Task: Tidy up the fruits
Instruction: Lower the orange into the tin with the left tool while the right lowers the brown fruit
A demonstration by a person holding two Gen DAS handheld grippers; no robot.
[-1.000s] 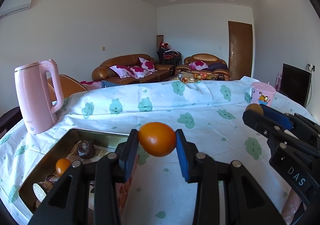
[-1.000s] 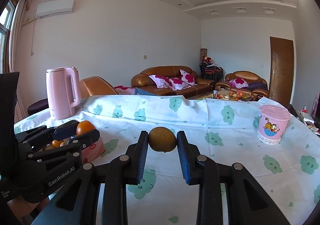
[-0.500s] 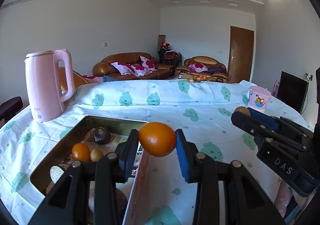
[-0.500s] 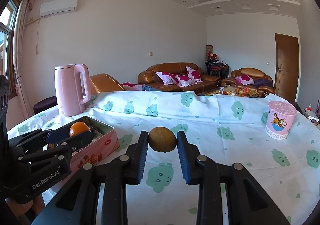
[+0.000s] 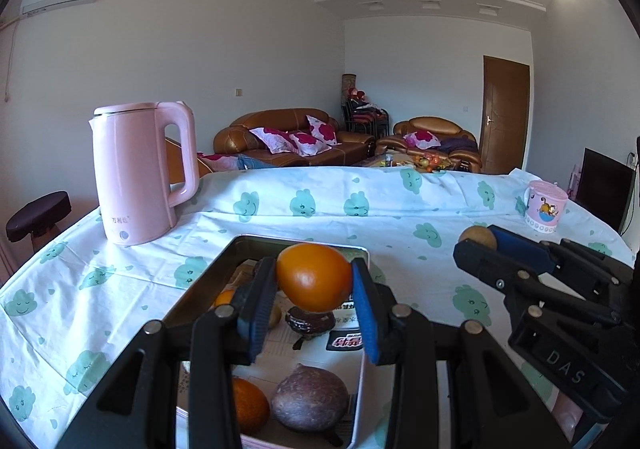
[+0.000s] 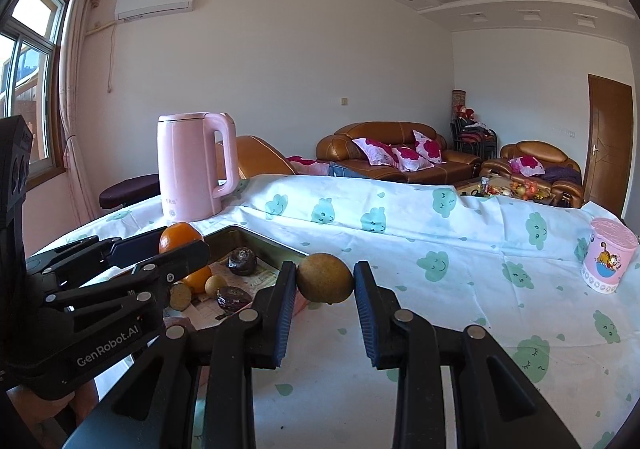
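Note:
My left gripper [image 5: 314, 279] is shut on an orange [image 5: 314, 276] and hangs over the metal tin [image 5: 304, 242], which holds several fruits: a dark purple fruit [image 5: 310, 403], a small orange [image 5: 250, 405] and a dark wrinkled one [image 5: 310, 321]. To its right, my right gripper [image 6: 325, 281] is shut on a round brownish-green fruit [image 6: 325, 278] above the tablecloth [image 6: 460, 281], just right of the tin [image 6: 256, 235]. The right gripper's held fruit [image 5: 478, 236] also shows in the left wrist view. The left gripper with its orange [image 6: 178, 236] appears at the left of the right wrist view.
A pink kettle [image 5: 138, 173] stands on the table behind the tin to the left. A pink cartoon cup [image 5: 545, 204] sits at the far right of the table. Sofas [image 5: 296, 141] and a door [image 5: 505, 115] lie beyond the table.
Both grippers have moved left with their fruits. The left gripper with the orange has come from beside the tin to over it, and the right gripper has drawn close to the tin's right side.

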